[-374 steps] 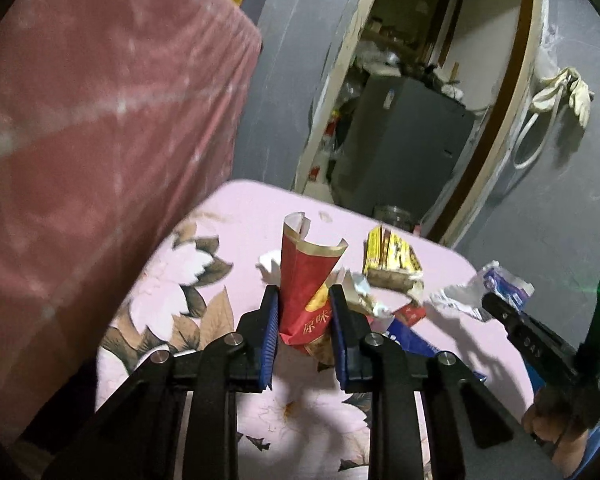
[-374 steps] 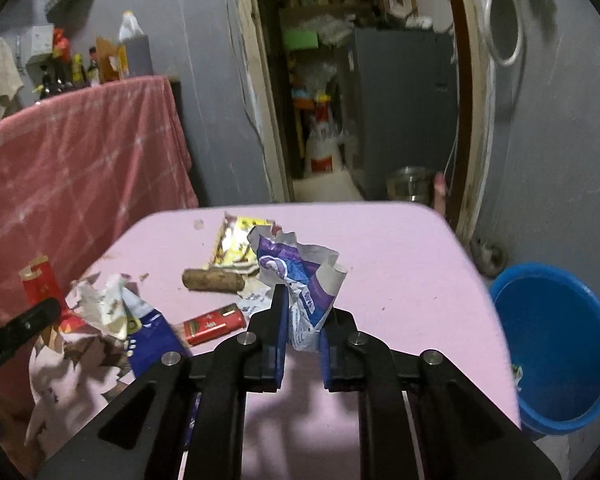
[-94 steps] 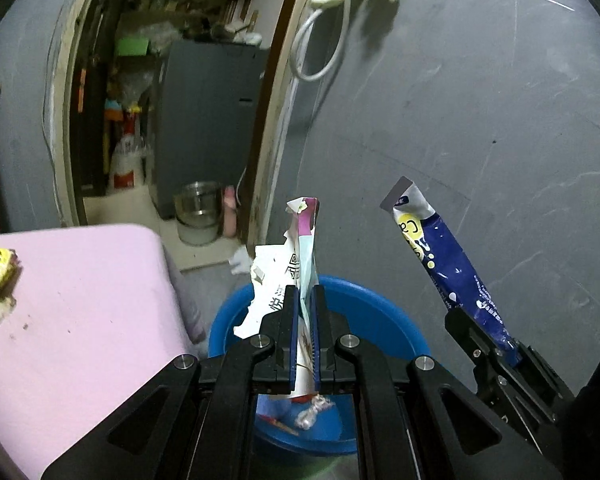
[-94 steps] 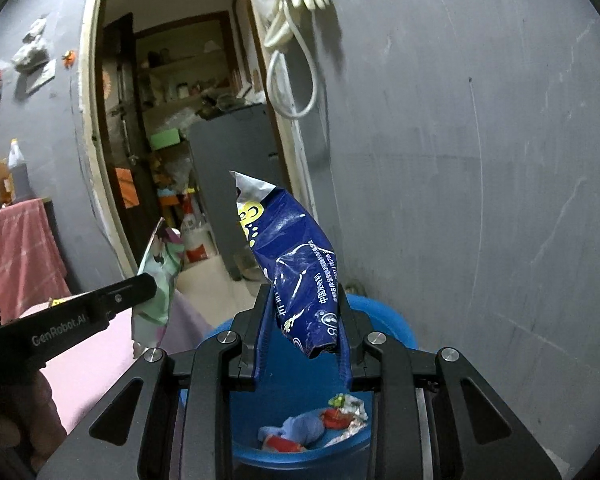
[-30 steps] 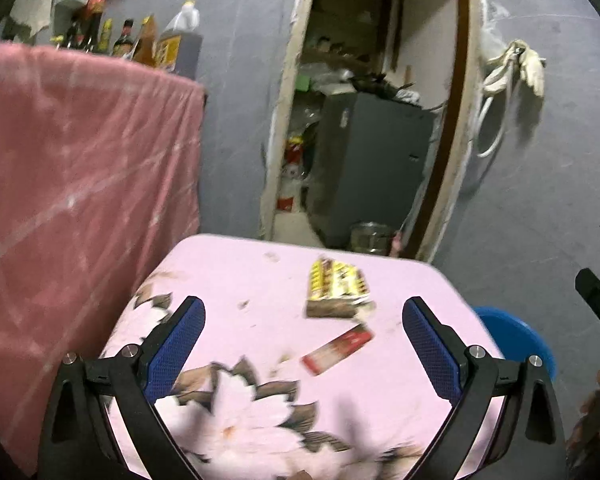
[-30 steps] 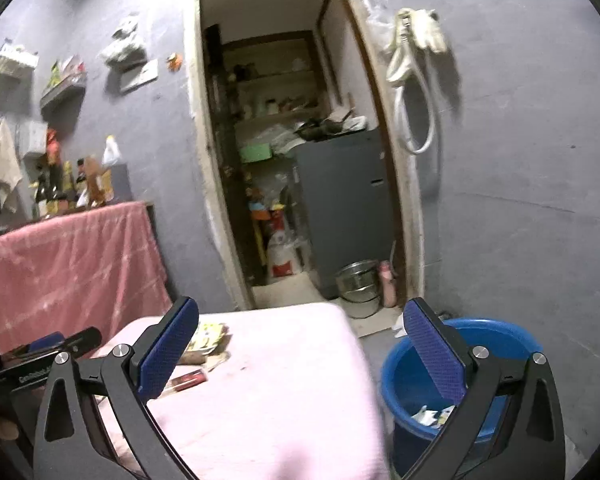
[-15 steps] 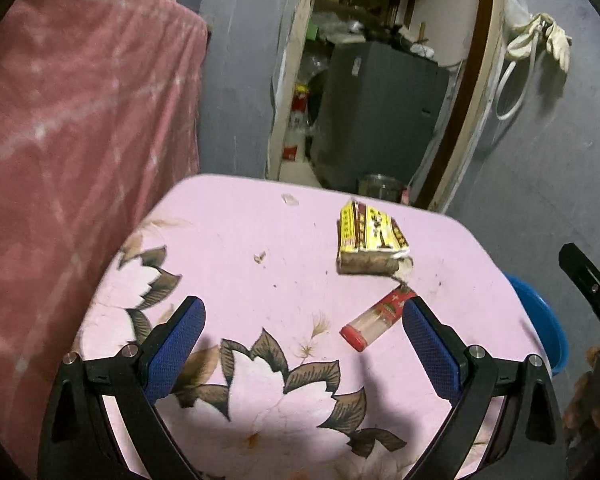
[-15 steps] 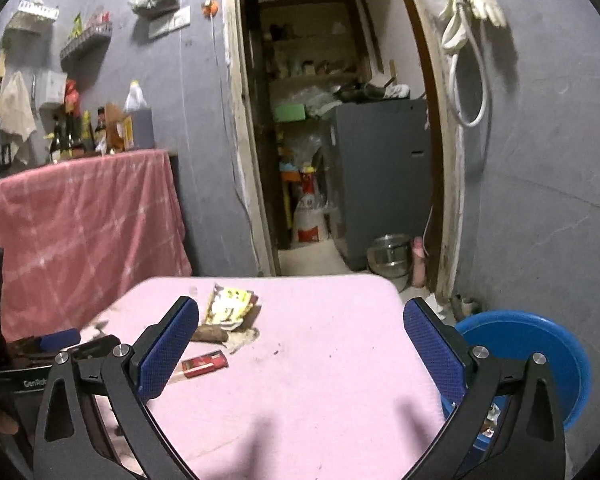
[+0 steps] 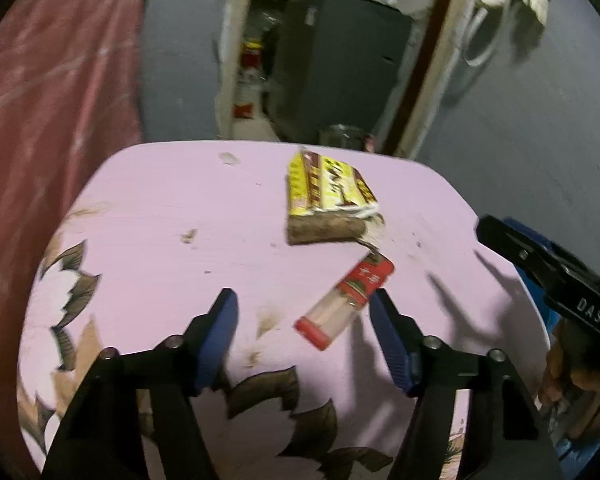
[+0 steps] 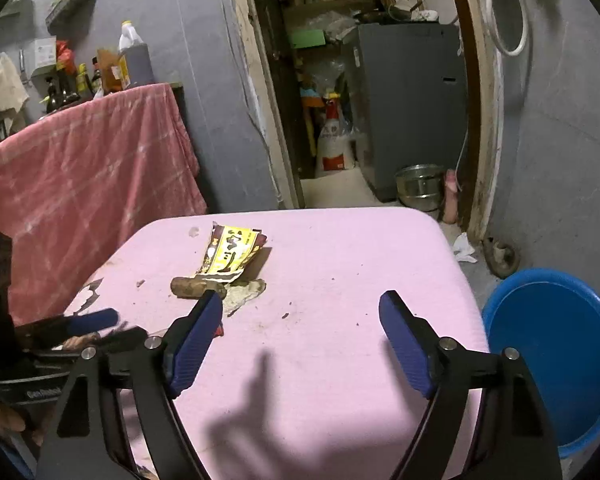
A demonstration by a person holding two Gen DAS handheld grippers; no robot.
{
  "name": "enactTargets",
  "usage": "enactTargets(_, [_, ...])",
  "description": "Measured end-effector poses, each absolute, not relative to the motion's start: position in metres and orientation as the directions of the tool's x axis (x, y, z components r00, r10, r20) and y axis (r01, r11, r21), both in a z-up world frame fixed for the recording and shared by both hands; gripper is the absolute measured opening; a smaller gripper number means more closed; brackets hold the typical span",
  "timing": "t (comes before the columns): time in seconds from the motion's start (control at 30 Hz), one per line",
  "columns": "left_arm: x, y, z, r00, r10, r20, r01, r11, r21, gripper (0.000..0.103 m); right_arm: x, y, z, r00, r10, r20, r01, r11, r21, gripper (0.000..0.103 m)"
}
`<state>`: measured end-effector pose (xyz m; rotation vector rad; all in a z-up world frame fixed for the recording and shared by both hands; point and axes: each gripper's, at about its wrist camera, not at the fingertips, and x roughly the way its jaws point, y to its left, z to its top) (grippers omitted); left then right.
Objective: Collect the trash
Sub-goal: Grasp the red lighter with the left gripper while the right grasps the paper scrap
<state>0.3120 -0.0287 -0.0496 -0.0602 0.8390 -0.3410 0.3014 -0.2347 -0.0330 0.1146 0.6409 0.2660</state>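
Left gripper: the left gripper (image 9: 302, 312) is seen over the pink table (image 9: 172, 208), its jaws closing but not yet pressed on anything — the red-capped tube (image 9: 346, 300) lies between the blue pads, nearer the right one.
Right gripper: the right gripper (image 10: 300, 314) is held spread above bare tabletop, jaws closing, nothing between them; from the left wrist view it is seen as a dark bar at the right edge.
Yellow wrapper: the yellow wrapper (image 9: 326, 190) is found ahead of the left gripper, beyond the tube, flat on the table.
Brown roll: the brown roll (image 9: 324, 232) lies against the wrapper's near edge — just past the tube's red end.
Blue basin: the blue basin (image 10: 556, 356) is seen on the floor, to the right of the right gripper, beside the table.
Crumpled scrap: a pale scrap (image 10: 244, 292) lies ahead of the right gripper's left finger, beside the roll.
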Motion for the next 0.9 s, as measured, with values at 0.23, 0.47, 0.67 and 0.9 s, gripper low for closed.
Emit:
enactTargets(0.23, [0.321,-0.050,-0.060,0.582,-0.320,-0.748,0.386,0.918,-0.092,0.051,0.311,-0.226,-0.037,0.750,0.276,-0.601,-0.221,0.961,0.166,0.078])
enactTargets(0.47, [0.327,-0.060,-0.063,0.540,-0.334,-0.773,0.456,0.888,-0.065,0.025,0.318,-0.223,-0.040,0.735,0.277,-0.619,-0.226,0.961,0.161,0.076])
enactTargets(0.67, [0.314,-0.047,-0.067,0.550,-0.319,-0.772,0.409,0.909,-0.084,0.020,0.326,-0.214,-0.044,0.708,0.290,-0.644,-0.249,0.956,0.157,0.069])
enactTargets(0.9, [0.315,-0.027,-0.062,0.590,-0.250,-0.768,0.279,0.955,-0.097,0.020,0.342,-0.198,-0.053,0.628,0.332,-0.704,-0.298,0.938,0.176,0.069])
